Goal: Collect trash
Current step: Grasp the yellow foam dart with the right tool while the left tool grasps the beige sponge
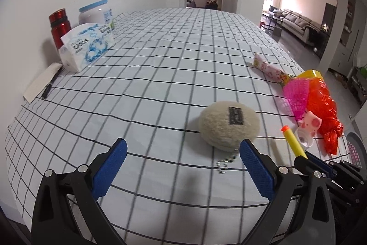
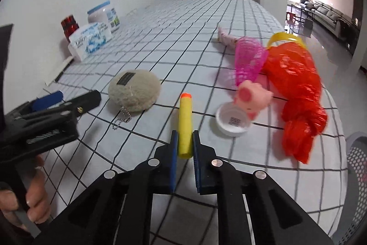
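My right gripper [image 2: 183, 148] has its jaws closed on a yellow foam dart [image 2: 185, 125], orange tip pointing away, lifted above the checked surface [image 2: 174, 43]. My left gripper [image 1: 182, 167] hangs with jaws spread wide and empty, just short of a beige plush ball [image 1: 228, 124] with a bead chain. Just beyond the dart lie a white cap [image 2: 232, 122], a pink pig toy [image 2: 252, 98], a pink net [image 2: 250, 59] and a red plastic bag [image 2: 298, 93]. A grey perforated basket [image 2: 356, 167] sits at the right edge.
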